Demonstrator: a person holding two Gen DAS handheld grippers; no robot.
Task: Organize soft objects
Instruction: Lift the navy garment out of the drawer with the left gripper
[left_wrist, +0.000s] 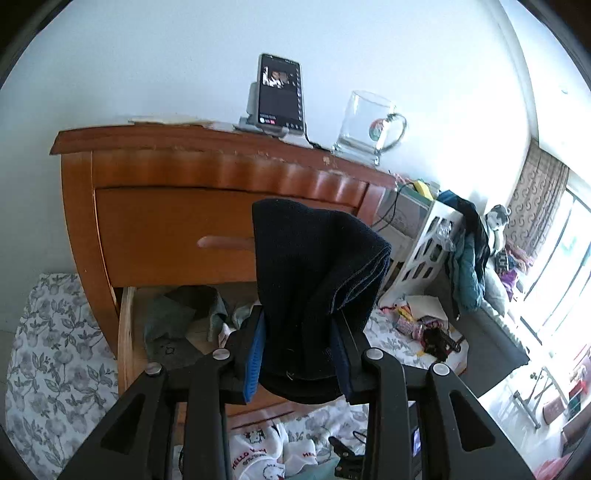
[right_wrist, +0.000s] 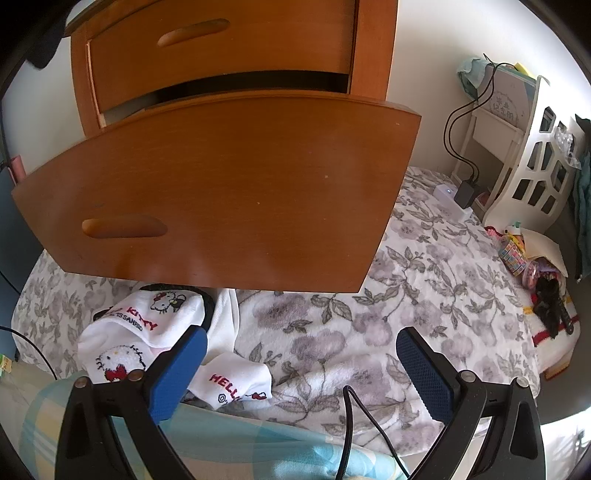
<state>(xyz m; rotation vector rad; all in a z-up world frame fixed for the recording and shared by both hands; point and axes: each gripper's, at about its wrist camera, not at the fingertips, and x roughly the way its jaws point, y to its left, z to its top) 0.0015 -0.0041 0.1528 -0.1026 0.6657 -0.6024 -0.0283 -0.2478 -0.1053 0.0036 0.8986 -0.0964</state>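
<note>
Navy folded knit cloth (left_wrist: 314, 280) sits clamped in the left gripper (left_wrist: 301, 347) above the open wooden drawer (left_wrist: 127, 332), apparently mid-stowing, next needing lowering and release inside, while the right gripper (right_wrist: 301, 365) gapes empty over white cartoon-print socks (right_wrist: 122, 343).

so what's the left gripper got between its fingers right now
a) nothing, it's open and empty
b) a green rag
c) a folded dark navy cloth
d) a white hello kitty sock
c: in the left wrist view the left gripper is clamped on a folded dark navy cloth that stands up between its blue pads, above the open drawer; the white Hello Kitty socks lie on the floral blanket.
</note>
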